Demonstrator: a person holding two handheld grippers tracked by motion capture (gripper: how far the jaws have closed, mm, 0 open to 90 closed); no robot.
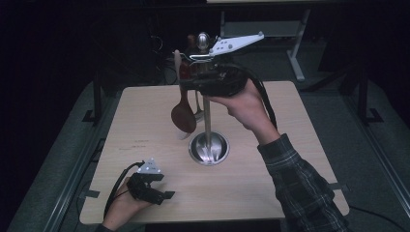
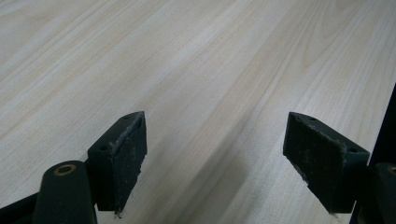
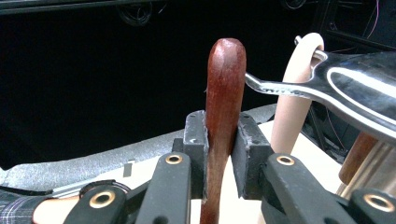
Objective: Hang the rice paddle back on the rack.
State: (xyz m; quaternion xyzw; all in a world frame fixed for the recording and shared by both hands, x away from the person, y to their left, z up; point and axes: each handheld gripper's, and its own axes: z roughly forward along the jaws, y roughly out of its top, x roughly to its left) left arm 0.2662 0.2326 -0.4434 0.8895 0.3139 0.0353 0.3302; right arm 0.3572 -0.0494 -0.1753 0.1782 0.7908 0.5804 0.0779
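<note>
1 wooden spoon (image 3: pixel 225 93) in right claw (image 3: pixel 222 140)

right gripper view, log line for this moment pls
right gripper: shut on dark wooden spoon | rack: upright | left gripper: open over table

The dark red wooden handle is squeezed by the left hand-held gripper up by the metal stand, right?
Not the left one. The right hand-held gripper squeezes the dark red wooden handle up by the metal stand, as the right gripper view shows. The left hand-held gripper is open over the table.
</note>
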